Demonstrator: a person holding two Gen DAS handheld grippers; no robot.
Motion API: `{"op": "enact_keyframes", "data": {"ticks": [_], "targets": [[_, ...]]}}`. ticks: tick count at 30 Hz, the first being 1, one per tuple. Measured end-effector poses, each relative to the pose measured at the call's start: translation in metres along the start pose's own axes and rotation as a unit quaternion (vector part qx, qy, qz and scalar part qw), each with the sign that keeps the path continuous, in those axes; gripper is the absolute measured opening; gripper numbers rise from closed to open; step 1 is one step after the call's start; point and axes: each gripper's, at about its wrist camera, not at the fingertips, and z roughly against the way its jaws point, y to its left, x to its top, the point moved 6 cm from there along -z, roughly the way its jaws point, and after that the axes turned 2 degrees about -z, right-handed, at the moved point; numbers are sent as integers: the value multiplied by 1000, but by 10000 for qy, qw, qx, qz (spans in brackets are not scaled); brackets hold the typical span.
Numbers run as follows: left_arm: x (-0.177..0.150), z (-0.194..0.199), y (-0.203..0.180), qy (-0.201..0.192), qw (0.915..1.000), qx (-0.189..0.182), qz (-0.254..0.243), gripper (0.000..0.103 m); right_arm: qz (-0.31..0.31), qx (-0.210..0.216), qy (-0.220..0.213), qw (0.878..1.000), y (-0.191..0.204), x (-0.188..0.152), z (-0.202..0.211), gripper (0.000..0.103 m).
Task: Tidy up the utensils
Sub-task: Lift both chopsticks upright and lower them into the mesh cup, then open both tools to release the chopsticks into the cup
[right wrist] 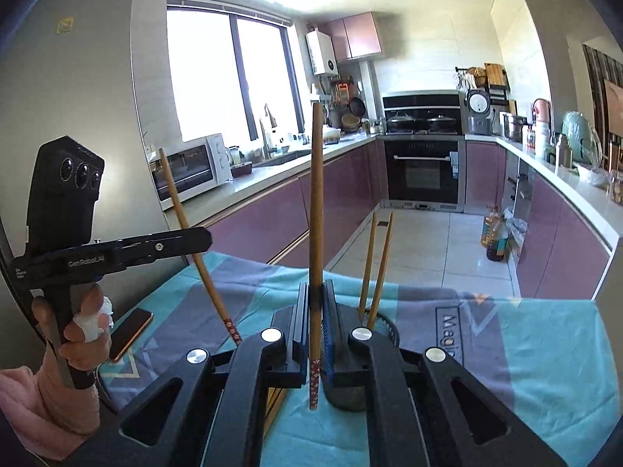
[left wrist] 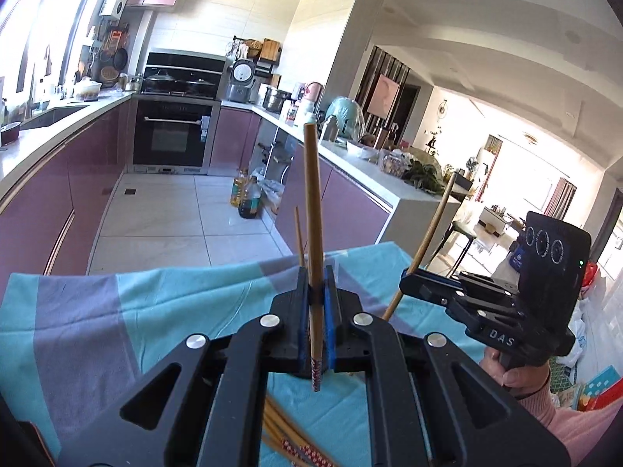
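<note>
Wooden chopstick (left wrist: 314, 210) stands near upright, clamped tight in the left tongs (left wrist: 316, 295) above the teal-and-grey cloth (left wrist: 155, 303) on the surface. Right tongs (right wrist: 316, 303) pinch a second chopstick (right wrist: 316, 202) the same way, patterned end down. Just right of them, two more chopsticks (right wrist: 375, 268) poke out of a dark mesh holder (right wrist: 387, 325). Loose ones (left wrist: 288, 436) lie on the cloth beneath.

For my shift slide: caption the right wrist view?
Right tool shut on upright chopstick; two more stand in the holder.
</note>
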Motion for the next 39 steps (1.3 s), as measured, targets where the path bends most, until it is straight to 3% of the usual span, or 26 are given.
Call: {"op": "enact_keyframes", "data": {"ticks": [10, 15, 22, 30, 39], "targets": [[39, -18, -24, -234, 9996, -33, -122, 7, -37, -191, -349, 9992, -12, 24, 1, 6], [40, -37, -30, -66, 9998, 59, -169, 7, -85, -339, -254, 9991, -19, 22, -13, 6], [16, -69, -28, 541, 9977, 281, -303, 7, -121, -458, 118, 9988, -28, 5, -39, 6], [-14, -101, -15, 1160, 9917, 256, -501, 7, -172, -450, 725, 9962, -31, -19, -59, 6], [-24, -127, 4, 1454, 9882, 244, -417, 8, -403, -315, 1224, 9912, -40, -34, -76, 6]]}}
